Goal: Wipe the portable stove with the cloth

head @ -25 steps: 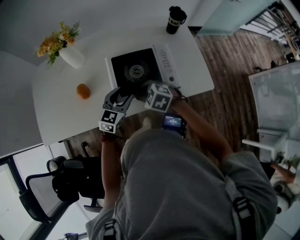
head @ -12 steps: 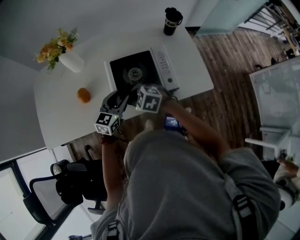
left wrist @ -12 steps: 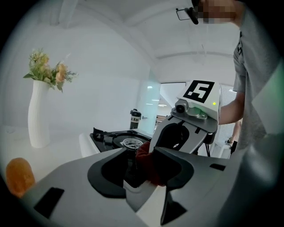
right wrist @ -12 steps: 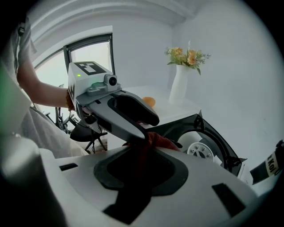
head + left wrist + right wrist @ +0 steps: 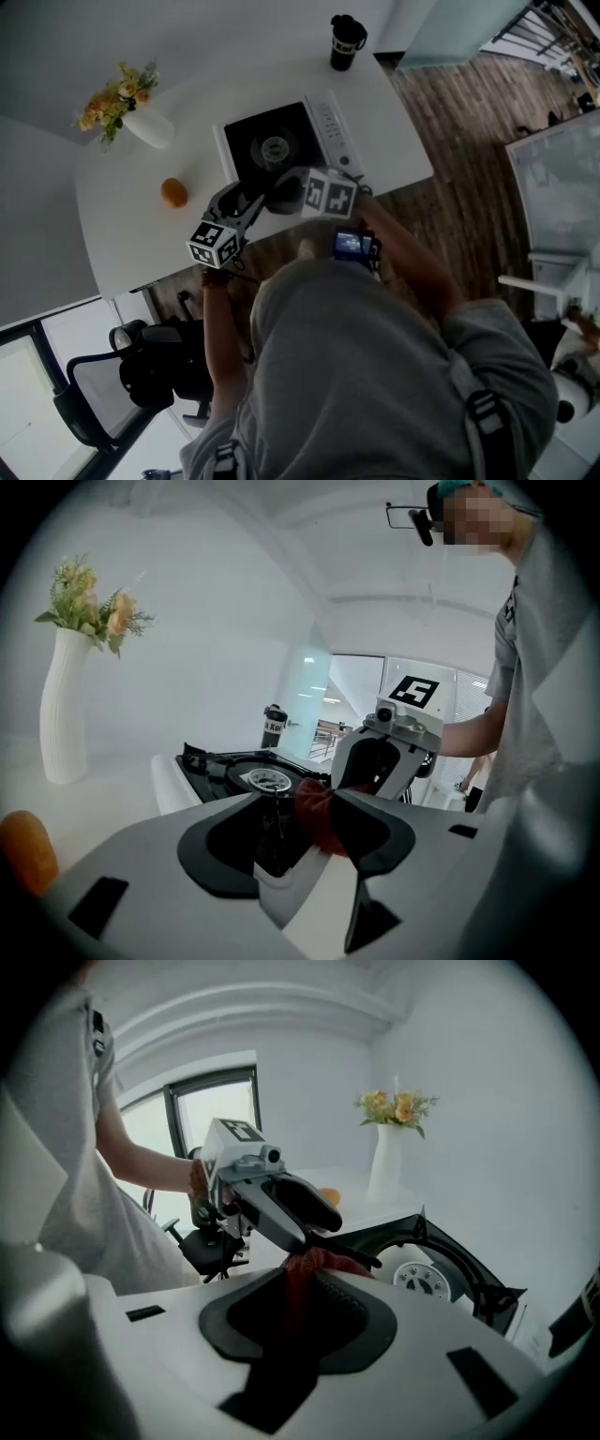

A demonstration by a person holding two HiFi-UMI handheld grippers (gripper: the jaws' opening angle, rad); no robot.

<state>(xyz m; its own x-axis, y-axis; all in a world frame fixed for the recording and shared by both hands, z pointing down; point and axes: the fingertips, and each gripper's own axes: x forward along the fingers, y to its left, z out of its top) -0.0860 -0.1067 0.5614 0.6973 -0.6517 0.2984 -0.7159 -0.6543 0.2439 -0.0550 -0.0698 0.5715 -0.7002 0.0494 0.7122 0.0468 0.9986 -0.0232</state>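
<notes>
Writing: the dark cup point(image 5: 345, 42), beyond the portable stove point(image 5: 272, 141) from your jaws, carries white lettering that is too small to read. The small print on the stove's white control strip is also unreadable.
Markers: each gripper's cube shows black-and-white squares.
Left gripper point(image 5: 302, 803): your jaws are wide and opening. The bunched end of the red cloth point(image 5: 323, 1262) lies between their tips, against the right-hand jaw.
Right gripper point(image 5: 307, 1277): your jaws are clamped on the cloth, which runs down between the pads.
Stove's place: just past both sets of jaw tips, on the white table point(image 5: 131, 225).
In the way: your grippers meet tip to tip over the stove's near edge, each blocking the other's line.
Around: an orange point(image 5: 173, 193) lies beside your left gripper's left jaw. A vase of flowers point(image 5: 150, 127) stands farther out on that side.
</notes>
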